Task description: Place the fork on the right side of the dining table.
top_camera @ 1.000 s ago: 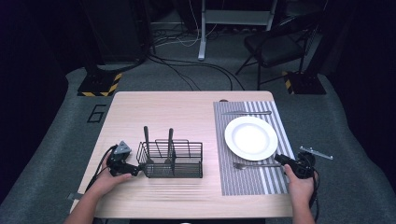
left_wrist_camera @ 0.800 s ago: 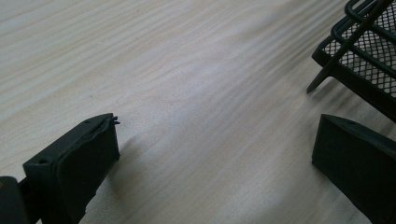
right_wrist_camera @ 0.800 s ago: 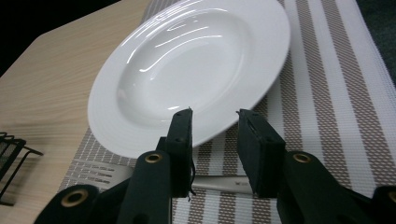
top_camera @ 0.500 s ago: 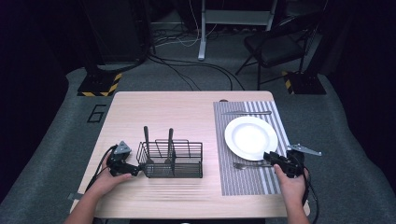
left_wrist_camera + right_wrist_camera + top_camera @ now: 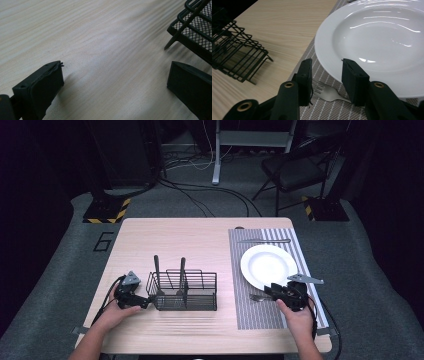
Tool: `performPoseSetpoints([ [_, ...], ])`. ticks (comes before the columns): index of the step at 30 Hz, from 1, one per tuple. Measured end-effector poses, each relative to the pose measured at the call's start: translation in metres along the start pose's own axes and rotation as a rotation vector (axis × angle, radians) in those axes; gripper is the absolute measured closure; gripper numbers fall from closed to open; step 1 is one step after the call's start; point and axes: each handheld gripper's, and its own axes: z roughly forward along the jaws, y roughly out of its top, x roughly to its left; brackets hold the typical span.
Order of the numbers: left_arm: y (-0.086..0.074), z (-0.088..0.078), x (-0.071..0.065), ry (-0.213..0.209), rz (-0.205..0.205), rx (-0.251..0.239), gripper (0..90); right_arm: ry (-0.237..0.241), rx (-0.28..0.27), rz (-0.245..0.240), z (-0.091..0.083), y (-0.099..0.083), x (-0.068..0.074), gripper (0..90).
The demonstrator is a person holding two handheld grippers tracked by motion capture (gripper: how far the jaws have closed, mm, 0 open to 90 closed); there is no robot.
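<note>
R gripper (image 5: 272, 292) sits low over the striped placemat (image 5: 250, 312) at the near edge of the white plate (image 5: 267, 265), jaws part-open w/ a gap, straddling the fork (image 5: 325, 92) that lies on the mat just beside the plate rim. L gripper (image 5: 142, 301) rests on the wood table (image 5: 190, 240) w/ jaws spread wide, nothing between them, just beside the black wire caddy (image 5: 187, 292) holding two upright utensils (image 5: 156, 272).
</note>
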Motion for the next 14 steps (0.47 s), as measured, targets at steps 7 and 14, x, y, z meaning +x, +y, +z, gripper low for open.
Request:
performPoseSetpoints([
  [7,0.000,0.000,0.000,0.000,0.000,0.000,0.2,0.041,0.015,-0.084,0.010,0.000,0.017,53.6],
  [14,0.000,0.000,0.000,0.000,0.000,0.000,0.2,0.099,0.057,-0.182,0.027,-0.004,0.039,43.7],
])
